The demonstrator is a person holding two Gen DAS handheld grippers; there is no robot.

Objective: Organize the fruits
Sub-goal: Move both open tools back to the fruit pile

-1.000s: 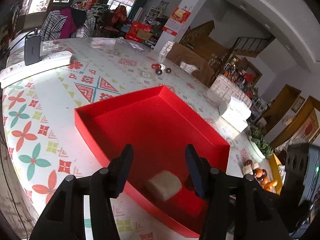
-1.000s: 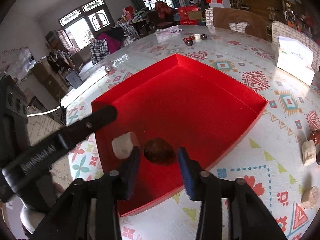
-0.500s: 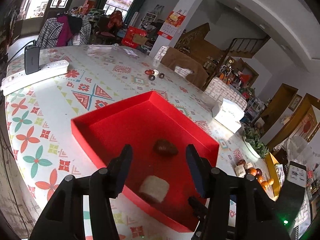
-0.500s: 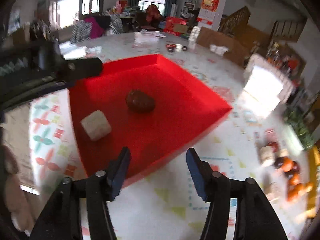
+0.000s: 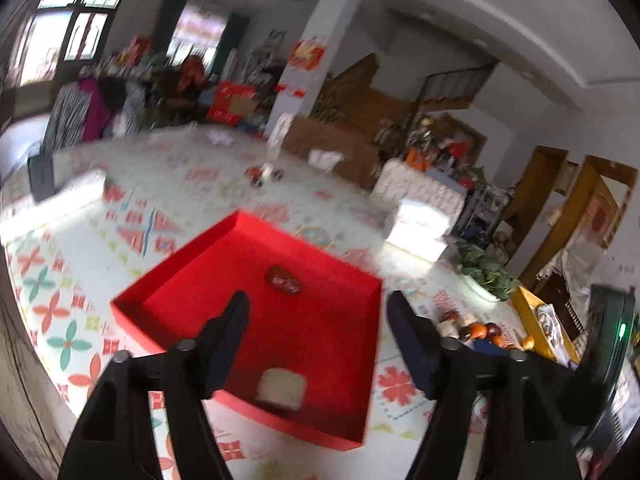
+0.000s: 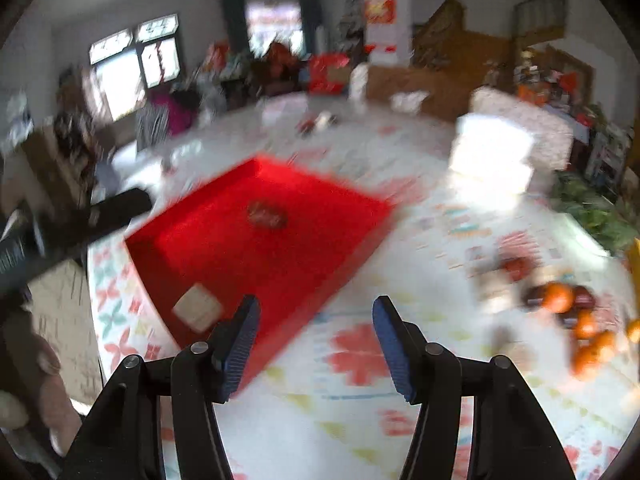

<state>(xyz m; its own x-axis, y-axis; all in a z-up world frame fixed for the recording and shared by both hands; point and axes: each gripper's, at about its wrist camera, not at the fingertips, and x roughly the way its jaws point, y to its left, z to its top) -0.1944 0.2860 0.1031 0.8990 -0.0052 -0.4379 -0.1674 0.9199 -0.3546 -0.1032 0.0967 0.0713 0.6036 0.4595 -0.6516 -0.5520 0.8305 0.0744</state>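
Fruits: a dark red one (image 5: 283, 279) lies mid-tray in the red tray (image 5: 160, 300) on the counter (image 5: 120, 248), long axis across the left view; a pale cube (image 5: 282, 388) sits near the front wall. Left tool (image 5: 318, 332) just widened, empty; right tool (image 6: 316, 332) open, empty.

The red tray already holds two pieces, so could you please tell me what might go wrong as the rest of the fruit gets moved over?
1. The remaining fruit sits bunched tightly near the table edge, so the open right gripper could nudge neighbours off while picking one.
2. The dark red fruit lies loose in the red tray and may roll if the tray is bumped.
3. Both views are blurred, so aiming is uncertain.
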